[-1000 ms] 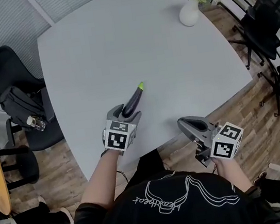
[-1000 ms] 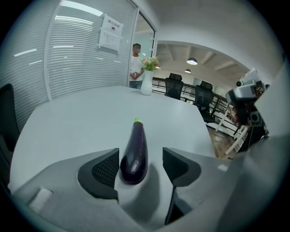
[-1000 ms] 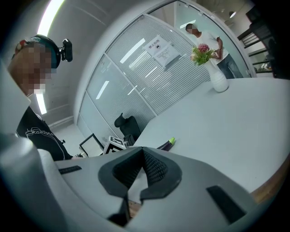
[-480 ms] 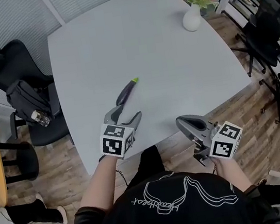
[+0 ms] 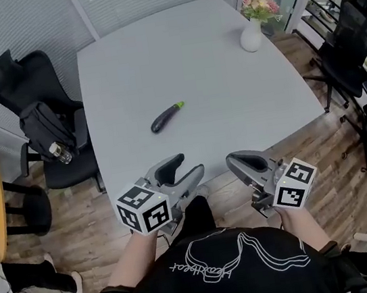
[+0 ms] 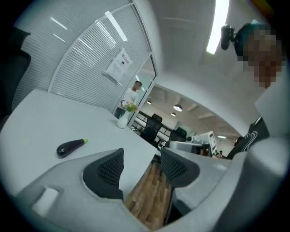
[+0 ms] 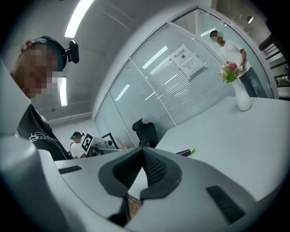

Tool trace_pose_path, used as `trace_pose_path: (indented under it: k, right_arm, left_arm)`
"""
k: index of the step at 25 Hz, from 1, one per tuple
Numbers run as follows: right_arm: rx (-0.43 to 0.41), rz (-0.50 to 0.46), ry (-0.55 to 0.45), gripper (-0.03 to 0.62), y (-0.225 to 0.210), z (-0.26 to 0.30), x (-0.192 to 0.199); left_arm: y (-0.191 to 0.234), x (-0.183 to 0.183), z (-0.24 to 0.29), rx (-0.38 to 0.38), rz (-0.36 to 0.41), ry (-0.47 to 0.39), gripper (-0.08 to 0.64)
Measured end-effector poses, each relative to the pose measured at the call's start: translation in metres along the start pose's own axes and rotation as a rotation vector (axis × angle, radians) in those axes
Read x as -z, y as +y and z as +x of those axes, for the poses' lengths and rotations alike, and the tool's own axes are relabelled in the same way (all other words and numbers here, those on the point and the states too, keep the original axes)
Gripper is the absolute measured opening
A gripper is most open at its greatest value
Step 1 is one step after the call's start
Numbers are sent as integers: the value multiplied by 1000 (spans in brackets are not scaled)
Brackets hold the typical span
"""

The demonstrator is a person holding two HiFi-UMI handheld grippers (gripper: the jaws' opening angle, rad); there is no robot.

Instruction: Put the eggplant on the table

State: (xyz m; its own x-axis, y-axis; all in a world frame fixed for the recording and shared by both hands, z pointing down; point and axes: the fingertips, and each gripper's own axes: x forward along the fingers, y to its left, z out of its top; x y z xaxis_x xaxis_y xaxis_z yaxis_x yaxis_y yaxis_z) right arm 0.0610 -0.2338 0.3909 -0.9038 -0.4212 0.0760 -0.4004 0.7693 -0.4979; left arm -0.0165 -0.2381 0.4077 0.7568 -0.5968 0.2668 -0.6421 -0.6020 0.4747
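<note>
Nearest, both claws hang off the near edge of the table (image 5: 244, 92), probably clear of it because the job looks finished. Left gripper (image 5: 186, 164) — jaws wide and closing, nothing between them. Right gripper (image 5: 235, 159) — jaws pinched together, empty. Farther out, the eggplant (image 5: 167, 117) lies flat mid-table, green stem toward the far side, untouched. Vase (image 5: 251, 35) at the far corner.
</note>
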Motion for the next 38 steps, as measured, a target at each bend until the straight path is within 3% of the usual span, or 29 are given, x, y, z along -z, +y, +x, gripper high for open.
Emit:
trace_pose_path:
  k: [3, 5, 6, 10, 13, 23, 38]
  right_arm:
    - [-13, -29, -2, 9, 17, -6, -3]
    - [-25, -41, -5, 9, 27, -11, -3]
    - [-32, -46, -7, 9, 32, -13, -3]
    - [-56, -60, -2, 9, 45, -19, 0]
    - [-75, -60, 6, 9, 55, -19, 2]
    - [-75, -75, 24, 8, 60, -13, 1]
    - [-79, -91, 38, 8, 65, -17, 8]
  left_arm:
    - [-31, -8, -19, 67, -39, -71, 218]
    - [-47, -11, -30, 91, -36, -110, 118]
    - [-55, -11, -34, 99, -25, -121, 75]
    - [-77, -4, -39, 93, 82, -106, 32]
    - [-81, 2, -42, 68, 138, -91, 21]
    - [-77, 1, -44, 38, 164, -85, 18]
    - [-78, 8, -45, 6, 146, -104, 18]
